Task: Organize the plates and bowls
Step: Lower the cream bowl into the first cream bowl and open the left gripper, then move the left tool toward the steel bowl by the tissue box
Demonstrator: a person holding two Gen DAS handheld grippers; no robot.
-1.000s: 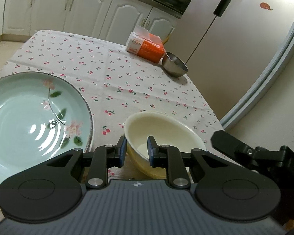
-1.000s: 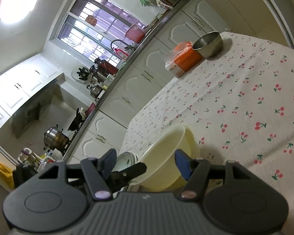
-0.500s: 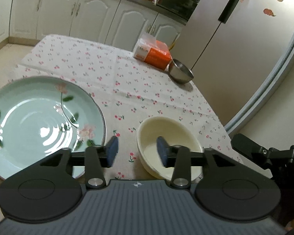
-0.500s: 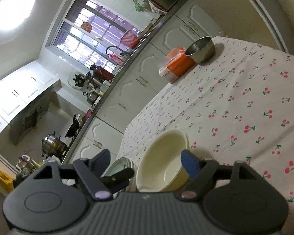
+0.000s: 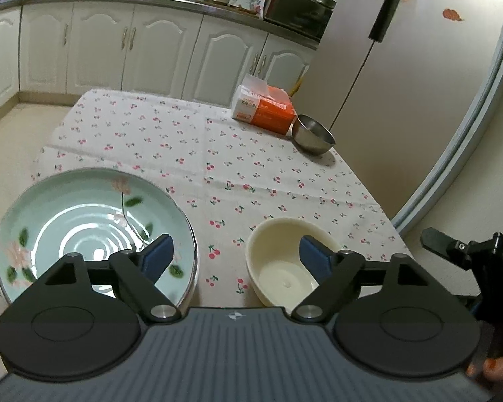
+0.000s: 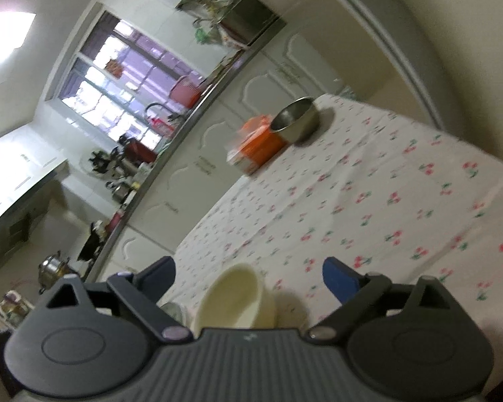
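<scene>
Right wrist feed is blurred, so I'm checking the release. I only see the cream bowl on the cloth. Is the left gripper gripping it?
Observer: No. The left gripper has just been opening its jaws; they stand wide with nothing gripped. The cream bowl sits on the tablecloth.
Operator: Any plate nearby?
Observer: A green flowered plate lies beside the bowl, apart from it, with cloth showing between.

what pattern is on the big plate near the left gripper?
Pale green plate with pink flowers and green leaves; clearest in the left wrist view.
</scene>
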